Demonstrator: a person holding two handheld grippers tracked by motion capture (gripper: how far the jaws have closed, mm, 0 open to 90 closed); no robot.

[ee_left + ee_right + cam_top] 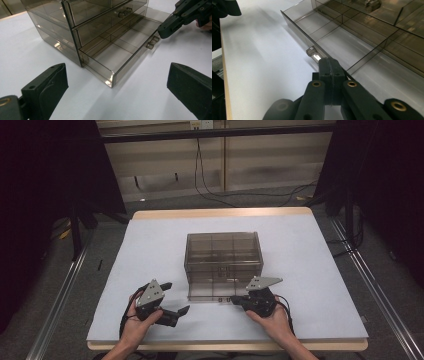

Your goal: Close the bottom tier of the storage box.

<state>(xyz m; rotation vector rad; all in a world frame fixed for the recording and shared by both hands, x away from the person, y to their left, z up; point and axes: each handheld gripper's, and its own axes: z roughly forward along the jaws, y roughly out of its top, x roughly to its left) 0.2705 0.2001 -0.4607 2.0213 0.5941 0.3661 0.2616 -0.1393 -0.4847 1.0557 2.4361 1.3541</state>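
A big white table (pixel 310 250) sits in the middle of the high view. Its top is flat and smooth, with a pale wood edge at 12 o'clock.

In the middle of the table stands a box of drawers (pixel 223 251). It is made of see-through smoky brown plastic, with hard, shiny, straight sides. It has three drawers, one on top of the other.

The bottom drawer (pixel 117 53) sticks out toward 6 o'clock. It is a shallow tray cut into little square rooms by thin walls, and the rooms look empty. The two drawers above it are pushed in.

The left gripper (pixel 167 301) rests on the table at about 7 o'clock from the box, well apart from it. Its two black jaws are spread wide and hold nothing. They look blocky and dull, not shiny.

The right gripper (pixel 234 298) is at about 5 o'clock from the box. Its jaws are pressed tight together on the small handle (pixel 314 53) at the front of the bottom drawer. The handle is a clear little bar, round and glassy.

I think the step now is moving this drawer by its handle. I cannot tell if it is going out or in. The next move needs a straight, gentle slide so the light box does not tip or skid.
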